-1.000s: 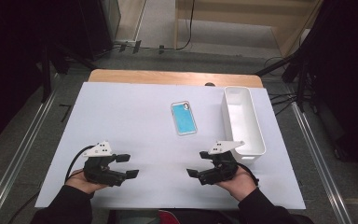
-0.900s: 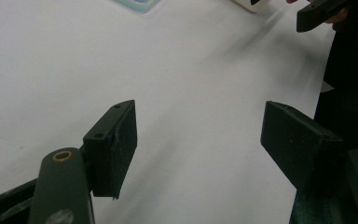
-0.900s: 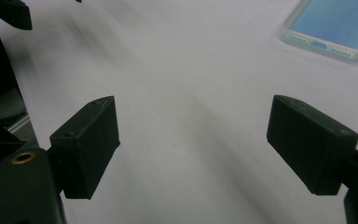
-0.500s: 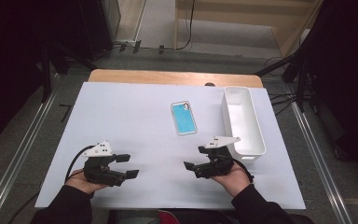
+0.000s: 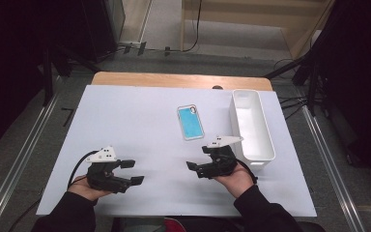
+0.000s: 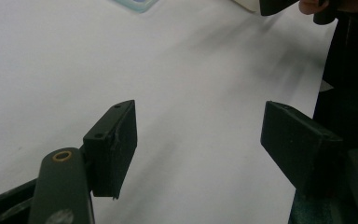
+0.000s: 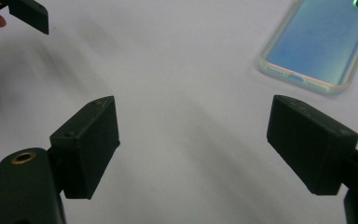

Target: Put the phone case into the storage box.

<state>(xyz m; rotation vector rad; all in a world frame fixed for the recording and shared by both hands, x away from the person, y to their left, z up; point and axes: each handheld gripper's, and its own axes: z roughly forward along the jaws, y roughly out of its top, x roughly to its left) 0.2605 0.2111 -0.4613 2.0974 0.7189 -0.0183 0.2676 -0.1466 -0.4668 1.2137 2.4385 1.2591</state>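
A white sheet [image 5: 140, 121] covers the wooden table [image 5: 174, 79]; grey floor around.

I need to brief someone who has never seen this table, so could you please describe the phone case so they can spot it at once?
On the white table cover, look just left of the long white bin at the right side. The phone case lies flat there, beyond the right gripper. It is the one turquoise, pale-rimmed rectangle.

1. A white sheet [image 5: 140, 125] covers a wooden table [image 5: 174, 79].
2. Grey floor [image 5: 29, 130] surrounds it, with metal rails [image 5: 328, 159] left and right.
3. Light wooden furniture [image 5: 251, 19] stands far; black curtains [image 5: 362, 72] flank both sides.
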